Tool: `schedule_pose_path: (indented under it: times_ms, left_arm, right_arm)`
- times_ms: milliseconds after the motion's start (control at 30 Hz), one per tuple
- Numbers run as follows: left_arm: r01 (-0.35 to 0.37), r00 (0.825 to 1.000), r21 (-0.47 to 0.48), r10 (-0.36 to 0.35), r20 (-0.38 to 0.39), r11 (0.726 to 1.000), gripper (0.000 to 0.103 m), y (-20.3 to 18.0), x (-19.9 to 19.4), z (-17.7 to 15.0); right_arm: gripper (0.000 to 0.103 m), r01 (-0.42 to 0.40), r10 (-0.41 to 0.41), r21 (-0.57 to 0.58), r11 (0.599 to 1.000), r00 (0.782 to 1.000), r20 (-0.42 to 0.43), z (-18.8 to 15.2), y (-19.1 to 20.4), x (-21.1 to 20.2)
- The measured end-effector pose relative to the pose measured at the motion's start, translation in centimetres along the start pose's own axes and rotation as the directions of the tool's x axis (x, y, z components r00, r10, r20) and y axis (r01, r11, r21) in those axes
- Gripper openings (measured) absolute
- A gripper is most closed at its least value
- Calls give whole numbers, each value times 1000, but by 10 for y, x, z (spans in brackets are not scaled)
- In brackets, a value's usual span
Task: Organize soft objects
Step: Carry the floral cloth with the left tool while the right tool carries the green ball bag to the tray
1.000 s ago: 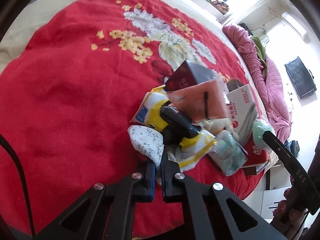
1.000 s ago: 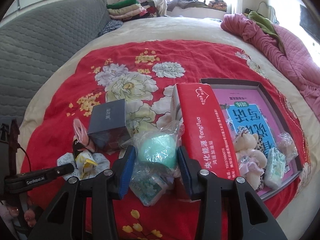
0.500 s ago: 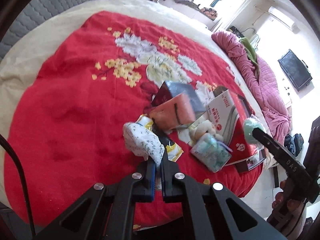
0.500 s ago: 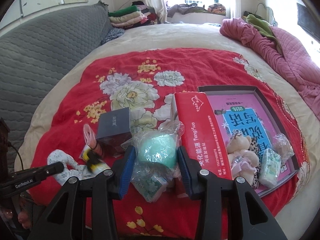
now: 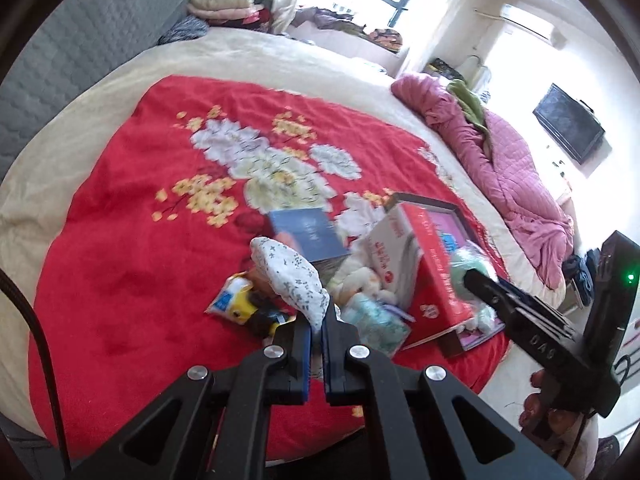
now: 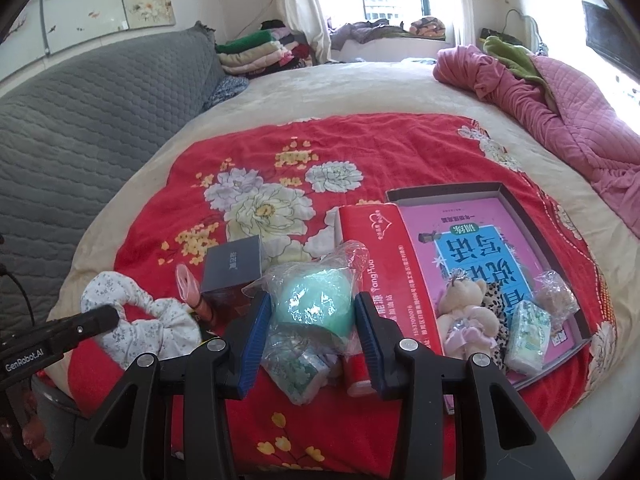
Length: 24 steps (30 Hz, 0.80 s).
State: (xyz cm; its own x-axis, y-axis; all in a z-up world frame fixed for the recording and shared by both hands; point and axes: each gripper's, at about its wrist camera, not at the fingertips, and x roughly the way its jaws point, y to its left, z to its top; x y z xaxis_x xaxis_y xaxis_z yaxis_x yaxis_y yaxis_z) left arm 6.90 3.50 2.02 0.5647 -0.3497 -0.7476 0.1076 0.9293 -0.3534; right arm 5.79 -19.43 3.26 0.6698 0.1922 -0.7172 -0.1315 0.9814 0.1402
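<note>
Left wrist view: left gripper (image 5: 316,322) pinched nearly closed on white floral cloth (image 5: 290,270), lifted above red blanket (image 5: 120,240). Right gripper (image 6: 310,320) half-open, blue pads (image 6: 256,338) clamping bagged green ball (image 6: 316,304) beside red box (image 6: 384,264); teddy (image 6: 466,312) in tray (image 6: 520,204).

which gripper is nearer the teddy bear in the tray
Right. The right gripper, shut on the green ball in plastic, sits just left of the teddy bear; the left gripper holds the floral cloth farther left.
</note>
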Motion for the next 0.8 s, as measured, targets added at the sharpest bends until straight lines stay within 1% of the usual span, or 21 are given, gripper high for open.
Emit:
schedule_pose_path:
  times_ms: [200, 367, 567, 800]
  left_arm:
    - [23, 1000, 47, -23, 5, 999, 4, -38, 1, 4]
    - [36, 999, 98, -36, 1, 995, 4, -68, 4, 8]
    - [40, 999, 145, -43, 17, 989, 4, -95, 2, 14]
    - [47, 999, 198, -51, 14, 979, 4, -123, 3, 17]
  right_arm:
    - [44, 16, -17, 10, 1000, 1000, 25, 0, -11, -12]
    - [44, 21, -24, 44, 999, 999, 48, 2, -27, -21]
    - [44, 27, -34, 83, 996, 996, 78, 4, -46, -35]
    - [44, 39, -55, 143, 989, 992, 109, 3, -74, -49]
